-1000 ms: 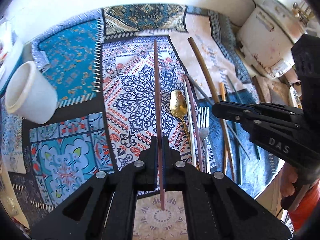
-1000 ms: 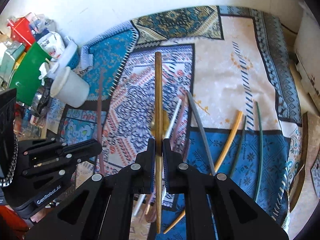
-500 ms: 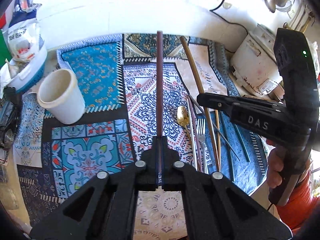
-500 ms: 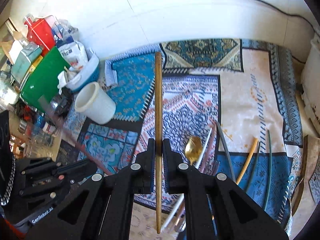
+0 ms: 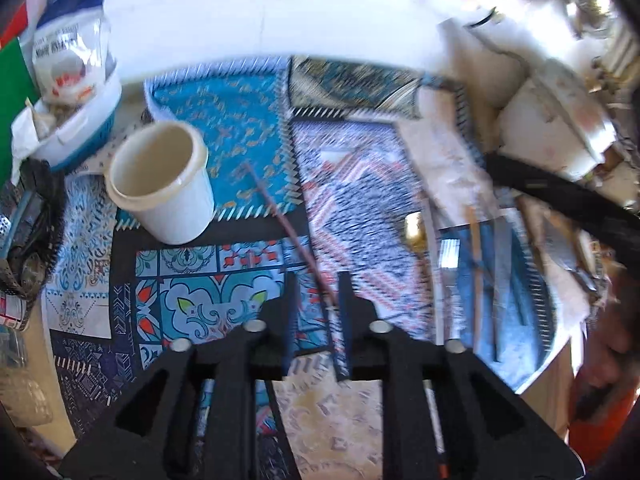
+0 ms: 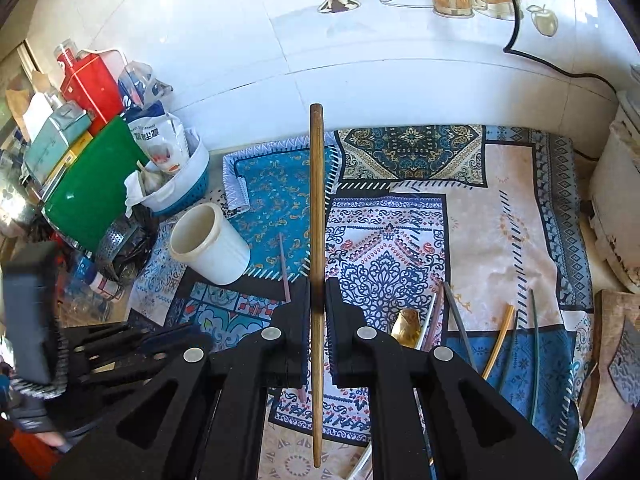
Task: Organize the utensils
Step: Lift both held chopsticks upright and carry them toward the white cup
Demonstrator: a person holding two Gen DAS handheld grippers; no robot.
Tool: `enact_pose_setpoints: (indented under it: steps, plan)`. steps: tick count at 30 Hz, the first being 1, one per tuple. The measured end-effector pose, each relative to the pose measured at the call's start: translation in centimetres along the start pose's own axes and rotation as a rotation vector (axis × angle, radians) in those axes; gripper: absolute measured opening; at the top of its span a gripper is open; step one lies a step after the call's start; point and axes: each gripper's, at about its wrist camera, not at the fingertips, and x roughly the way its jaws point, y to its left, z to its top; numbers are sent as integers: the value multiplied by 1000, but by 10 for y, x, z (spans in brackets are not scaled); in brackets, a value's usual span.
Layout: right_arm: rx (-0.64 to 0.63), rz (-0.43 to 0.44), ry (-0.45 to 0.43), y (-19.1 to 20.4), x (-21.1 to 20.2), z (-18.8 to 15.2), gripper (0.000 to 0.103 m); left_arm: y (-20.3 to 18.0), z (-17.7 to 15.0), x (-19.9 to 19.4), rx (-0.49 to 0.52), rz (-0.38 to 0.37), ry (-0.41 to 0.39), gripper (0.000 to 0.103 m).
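Note:
My left gripper [image 5: 316,280] is open; a thin maroon chopstick [image 5: 280,220] lies loose between its fingers on the patterned cloth, pointing toward a white cup [image 5: 160,184]. My right gripper [image 6: 318,292] is shut on a brown wooden chopstick [image 6: 316,200] held upright above the cloth. The white cup [image 6: 208,244] lies tilted to its left. The maroon chopstick [image 6: 284,268] shows beside it. A gold spoon [image 6: 406,328], a fork and several more sticks [image 6: 498,340] lie at the right. The left view is blurred.
A blue-and-white basket [image 6: 180,192] with a bag, a green board [image 6: 92,200] and red tins [image 6: 94,88] crowd the left. A white appliance [image 6: 616,200] stands at the right edge. The tiled wall is behind.
My left gripper has opened and the maroon chopstick has dropped onto the cloth, tilted left. Both grippers have risen and pulled back; the right keeps its brown chopstick.

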Motion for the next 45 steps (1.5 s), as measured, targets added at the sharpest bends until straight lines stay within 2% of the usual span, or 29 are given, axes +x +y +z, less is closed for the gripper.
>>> enact_pose_setpoints:
  steps: [6, 13, 16, 18, 19, 21, 24, 31, 37, 45]
  plan:
    - [18, -46, 7, -15, -4, -7, 7, 11, 11, 74, -73, 42, 117, 28]
    - [54, -79, 9, -36, -15, -17, 7, 13, 18, 114, -116, 102, 153, 27]
    - [65, -89, 8, -43, -18, -19, 7, 8, 20, 119, -97, 130, 150, 22]
    - [70, -95, 5, -46, -19, -19, 7, 4, 21, 121, -83, 154, 131, 11]
    - [73, -95, 3, -47, -20, -19, 7, 3, 21, 122, -79, 161, 126, 10]
    - [76, -93, -1, -48, -21, -19, 7, 1, 22, 124, -71, 163, 131, 5]
    - [73, -89, -9, -47, -21, -18, 7, 5, 23, 123, -85, 128, 141, 4]
    - [42, -73, -19, -34, -14, -9, 7, 7, 14, 76, -63, 73, 54, 4]
    - [3, -46, -38, -12, -5, 6, 7, 13, 8, 13, -48, 45, -91, 4]
    - [-71, -2, -71, 33, 8, 33, 7, 38, 12, -51, -102, 62, -245, 4]
